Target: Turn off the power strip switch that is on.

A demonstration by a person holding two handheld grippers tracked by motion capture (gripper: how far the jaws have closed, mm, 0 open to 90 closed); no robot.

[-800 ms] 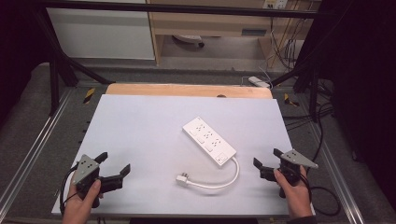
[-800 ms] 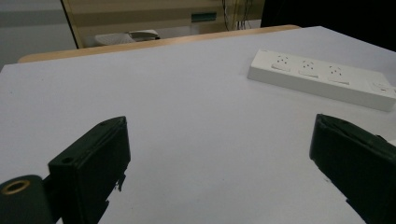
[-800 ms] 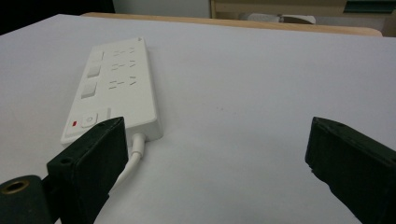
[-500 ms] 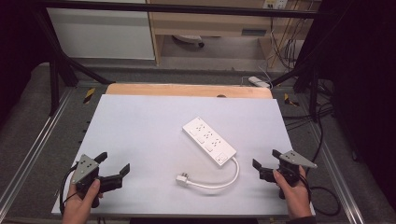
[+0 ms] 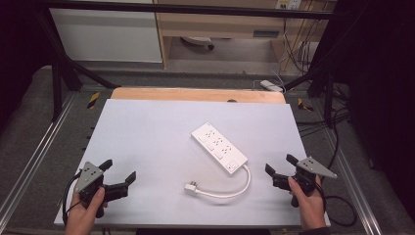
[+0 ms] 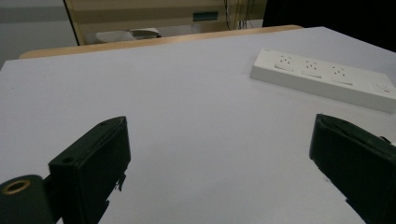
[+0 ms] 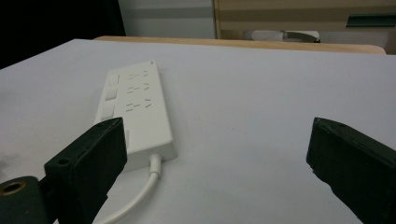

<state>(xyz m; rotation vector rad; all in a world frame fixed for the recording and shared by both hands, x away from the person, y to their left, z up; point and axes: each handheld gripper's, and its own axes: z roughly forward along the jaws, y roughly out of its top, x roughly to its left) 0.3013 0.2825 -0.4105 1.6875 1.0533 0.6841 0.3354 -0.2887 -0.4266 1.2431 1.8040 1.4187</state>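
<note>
On white table (image 5: 147,127), one power strip (image 5: 219,148), one plug (image 5: 191,187), two open grippers.

Power strip (image 5: 219,148) lies on the table (image 5: 147,132) just right of frame centre in the high view, running diagonally from upper left to lower right; its cable (image 5: 235,188) loops from the lower-right end back leftward to the plug (image 5: 191,187), which lies below the strip near bottom centre. Left gripper (image 5: 117,172) sits at lower left of the frame, well apart from the strip. Right gripper (image 5: 280,164) sits at lower right, near the strip's cable end.
</note>
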